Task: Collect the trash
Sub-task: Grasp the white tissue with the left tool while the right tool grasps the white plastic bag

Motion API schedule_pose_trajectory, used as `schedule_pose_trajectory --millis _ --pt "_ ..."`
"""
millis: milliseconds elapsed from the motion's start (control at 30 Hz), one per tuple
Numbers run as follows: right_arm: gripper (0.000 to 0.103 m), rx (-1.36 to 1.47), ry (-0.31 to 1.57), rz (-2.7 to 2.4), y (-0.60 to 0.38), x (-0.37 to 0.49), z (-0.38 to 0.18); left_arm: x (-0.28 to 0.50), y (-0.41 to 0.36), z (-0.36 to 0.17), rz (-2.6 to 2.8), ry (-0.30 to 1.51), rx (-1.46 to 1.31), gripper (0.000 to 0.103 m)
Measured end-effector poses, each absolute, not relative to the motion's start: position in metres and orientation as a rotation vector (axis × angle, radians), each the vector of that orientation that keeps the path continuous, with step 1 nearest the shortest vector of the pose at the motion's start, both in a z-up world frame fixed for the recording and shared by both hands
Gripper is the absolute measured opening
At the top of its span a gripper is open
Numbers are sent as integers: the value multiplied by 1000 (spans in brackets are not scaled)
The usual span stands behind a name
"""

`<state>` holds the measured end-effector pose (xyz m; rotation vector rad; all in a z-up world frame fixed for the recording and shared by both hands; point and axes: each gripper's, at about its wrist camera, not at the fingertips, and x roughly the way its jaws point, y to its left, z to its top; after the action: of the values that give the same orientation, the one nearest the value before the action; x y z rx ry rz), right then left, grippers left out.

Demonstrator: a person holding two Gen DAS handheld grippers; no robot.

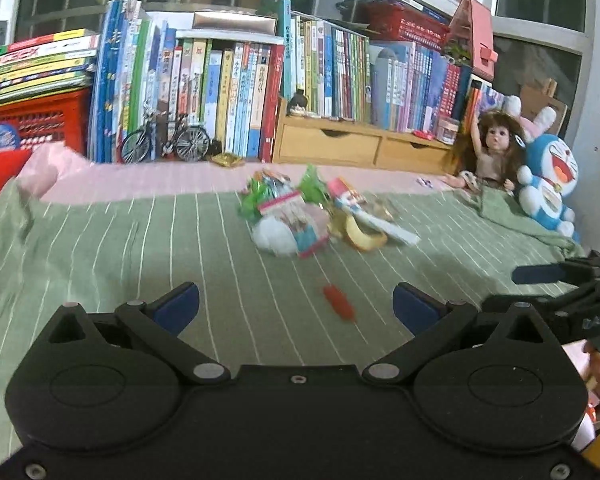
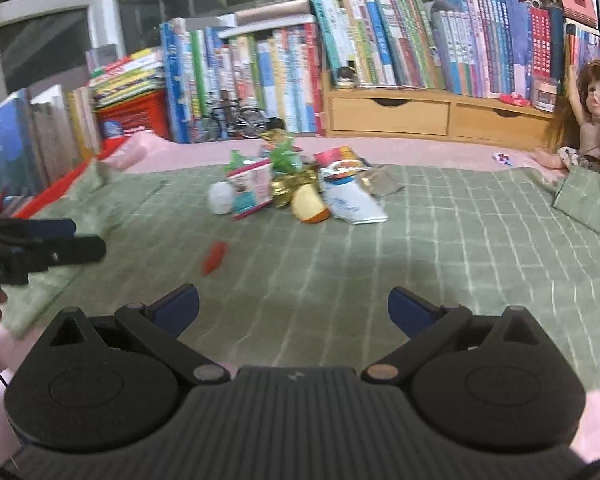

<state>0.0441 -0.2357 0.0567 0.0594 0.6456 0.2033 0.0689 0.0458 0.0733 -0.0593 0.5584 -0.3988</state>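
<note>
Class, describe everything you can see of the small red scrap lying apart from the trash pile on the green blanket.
The red scrap is small, long and narrow, tapering at one end, plain bright red; blur hides its material, though it looks like a wrapper or a bit of plastic. It lies flat and slanted on the striped green blanket, alone, nearer the cameras than the trash pile and not touching it. Neither tool touches it; the left wrist view shows it ahead, between that tool's open fingers.

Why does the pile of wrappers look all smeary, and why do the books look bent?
Left wrist view: the trash pile and red scrap are smeared by motion blur. Right wrist view: the pile is a bit sharper. Both views: the fisheye lens curves the books and window frames; the light is dim.
</note>
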Motion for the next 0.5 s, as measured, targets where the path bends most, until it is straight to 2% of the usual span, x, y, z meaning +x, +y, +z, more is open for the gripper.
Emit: schedule_pose_trajectory --millis 300,500 --pt "103 115 621 134 -264 108 41 159 31 48 -426 621 -15 85" --pt "101 177 661 175 -272 155 26 189 16 32 -461 670 1 85"
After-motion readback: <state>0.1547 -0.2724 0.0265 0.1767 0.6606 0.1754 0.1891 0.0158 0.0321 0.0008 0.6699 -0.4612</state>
